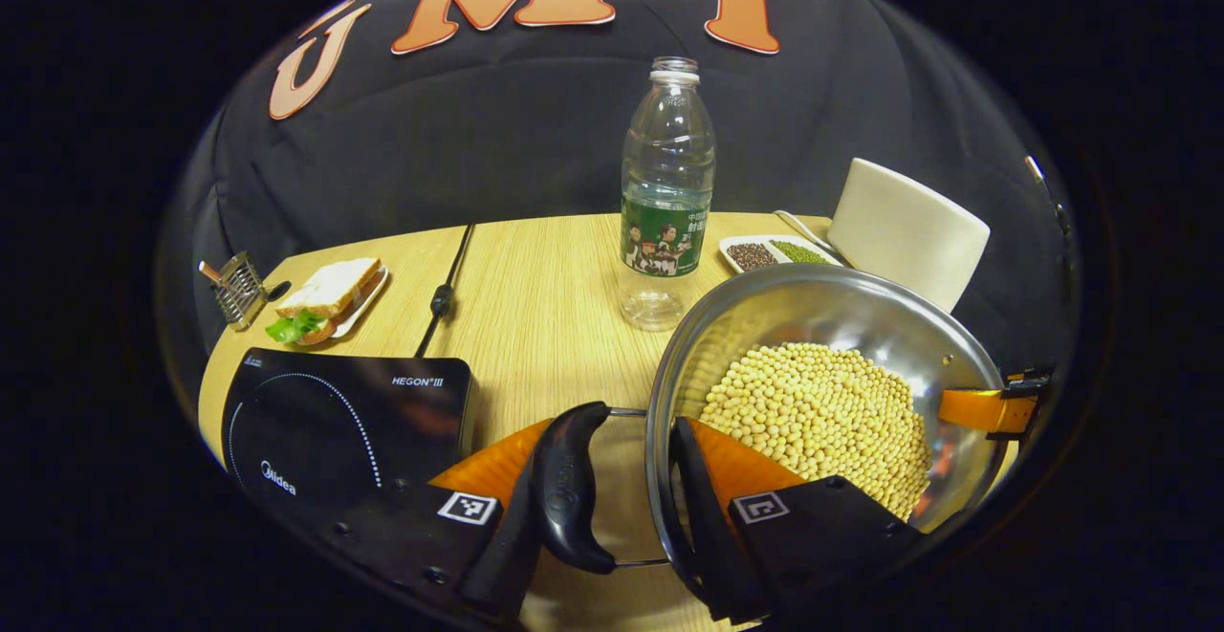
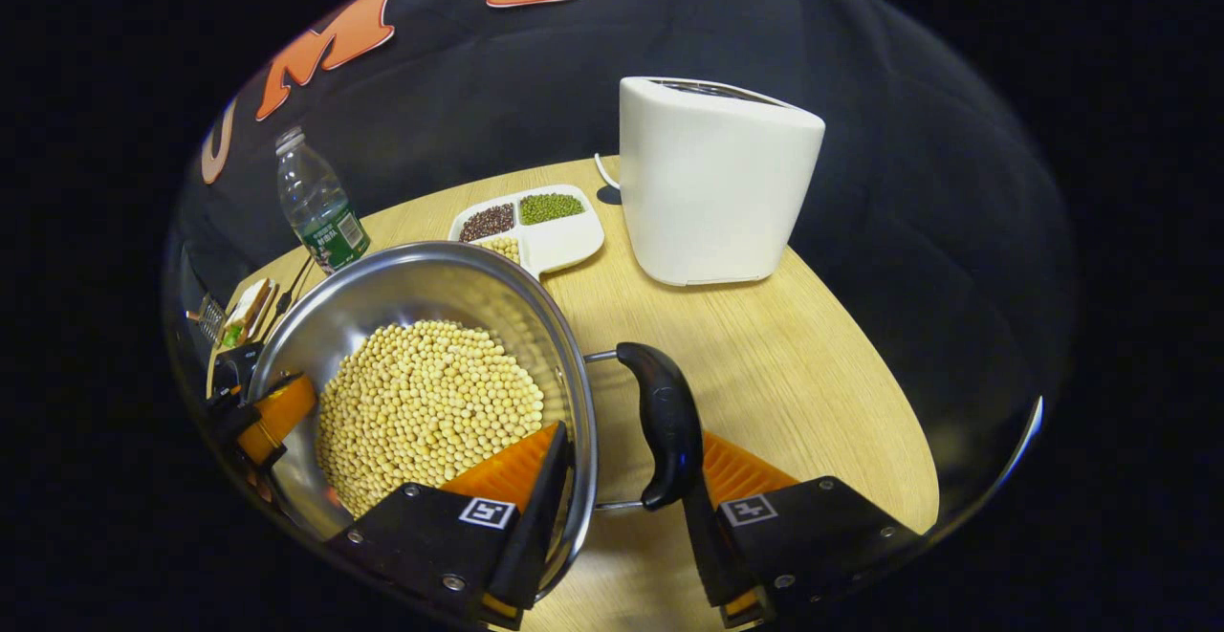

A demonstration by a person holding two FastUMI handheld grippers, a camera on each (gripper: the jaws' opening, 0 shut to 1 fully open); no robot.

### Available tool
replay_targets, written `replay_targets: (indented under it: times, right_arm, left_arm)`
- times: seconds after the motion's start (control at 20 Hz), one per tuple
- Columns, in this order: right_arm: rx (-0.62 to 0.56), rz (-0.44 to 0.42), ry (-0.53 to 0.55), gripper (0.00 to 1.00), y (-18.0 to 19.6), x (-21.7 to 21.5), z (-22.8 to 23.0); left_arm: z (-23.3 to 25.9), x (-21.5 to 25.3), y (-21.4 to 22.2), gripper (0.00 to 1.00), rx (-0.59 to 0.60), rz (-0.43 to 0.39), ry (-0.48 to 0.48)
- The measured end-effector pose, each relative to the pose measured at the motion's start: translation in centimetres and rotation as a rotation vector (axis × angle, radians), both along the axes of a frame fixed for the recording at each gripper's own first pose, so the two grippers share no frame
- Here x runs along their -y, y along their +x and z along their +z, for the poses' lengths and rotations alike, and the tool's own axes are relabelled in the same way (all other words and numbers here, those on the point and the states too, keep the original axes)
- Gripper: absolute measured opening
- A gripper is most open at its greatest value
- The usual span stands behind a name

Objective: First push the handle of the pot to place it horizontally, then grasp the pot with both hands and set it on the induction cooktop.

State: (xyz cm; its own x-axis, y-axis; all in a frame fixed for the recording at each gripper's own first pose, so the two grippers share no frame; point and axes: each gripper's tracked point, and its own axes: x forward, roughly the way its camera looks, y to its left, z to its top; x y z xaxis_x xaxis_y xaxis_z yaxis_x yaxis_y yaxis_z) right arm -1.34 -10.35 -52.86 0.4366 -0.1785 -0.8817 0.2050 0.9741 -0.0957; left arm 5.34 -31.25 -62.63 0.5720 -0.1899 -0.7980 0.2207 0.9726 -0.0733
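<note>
Left gripper view: the left gripper point(image 1: 626, 493) is seen at the bottom, with one finger outside the black curved handle point(image 1: 571, 489) and the other finger inside the rim of the round shiny steel pot point(image 1: 765, 326).
Left gripper grip: the handle and the pot wall are caught between the two fingers — whether both fingers are pressed tight cannot be told.
Pot: it is filled with small pale yellow beans point(image 1: 822, 412) and is seen over the light wooden table point(image 1: 545, 288).
Black flat induction cooktop point(image 1: 344, 422): it is found to the left of the pot in this view, apart from it, with nothing set on it.
Clear plastic bottle with a green label point(image 1: 666, 192): it is stood upright behind the pot, with no cap on.
Sandwich on a small plate point(image 1: 330, 299): it is laid far back on the left.
Right gripper view: the right gripper point(image 2: 617, 508) is seen on the pot's other side — one finger inside the rim, one outside the second black handle point(image 2: 666, 422).
Right gripper grip: that handle is straddled the same way, and a tight squeeze cannot be told.
White divided dish of beans point(image 2: 535, 221): it is placed just behind the pot.
White toaster point(image 2: 712, 183): it is stood beside the dish.
</note>
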Motion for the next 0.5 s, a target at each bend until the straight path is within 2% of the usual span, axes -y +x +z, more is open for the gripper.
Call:
replay_targets:
  times: [0.2, 0.25, 0.4, 0.45, 0.5]
  right_arm:
    - [0.039, 0.021, -0.026, 0.62, 0.5, 0.0, 0.6]
    - [0.049, 0.027, -0.028, 0.62, 0.6, -0.1, 0.8]
    - [0.085, 0.033, -0.02, 0.61, 0.6, 0.3, 1.5]
    - [0.096, 0.035, -0.015, 0.58, 0.6, 0.4, 1.7]
    - [0.106, 0.036, -0.012, 0.61, 0.4, 0.6, 1.8]
  left_arm:
    - [0.1, -0.6, -0.5, 0.73, -0.011, 0.021, -0.014]
    - [0.4, -0.8, -0.5, 0.75, -0.007, 0.025, -0.016]
    - [2.2, -1.6, 0.0, 0.75, 0.039, 0.028, -0.009]
    - [2.9, -1.8, 0.0, 0.75, 0.054, 0.027, -0.004]
    - [3.5, -2.0, 0.1, 0.73, 0.061, 0.029, -0.002]
